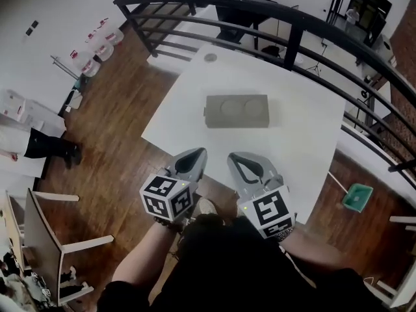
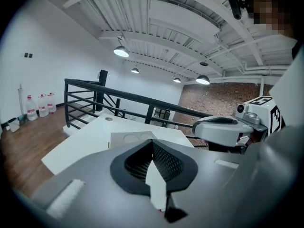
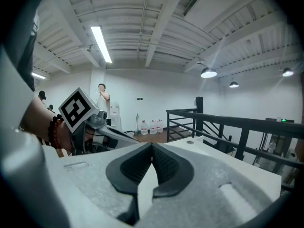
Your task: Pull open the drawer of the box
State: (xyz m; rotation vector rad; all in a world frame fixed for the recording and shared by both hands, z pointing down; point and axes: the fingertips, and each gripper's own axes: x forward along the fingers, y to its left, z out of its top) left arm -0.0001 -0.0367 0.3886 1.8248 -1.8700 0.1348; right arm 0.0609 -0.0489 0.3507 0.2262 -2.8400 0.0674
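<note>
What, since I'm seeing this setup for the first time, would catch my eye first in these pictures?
A gray box sits alone in the middle of the white table, with two round hollows in its top. In the foreground, the left gripper and right gripper hang side by side at the table's near edge, both shut and empty, short of the box. A black railing runs behind the table.

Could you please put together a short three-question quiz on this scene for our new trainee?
1. True or false: the left gripper is touching the grey box.
2. Multiple choice: the right gripper's jaws are A) shut and empty, B) shut on the box, C) wide open.
3. Fill in: the box stands on a white ____.
Key: 1 false; 2 A; 3 table.
</note>
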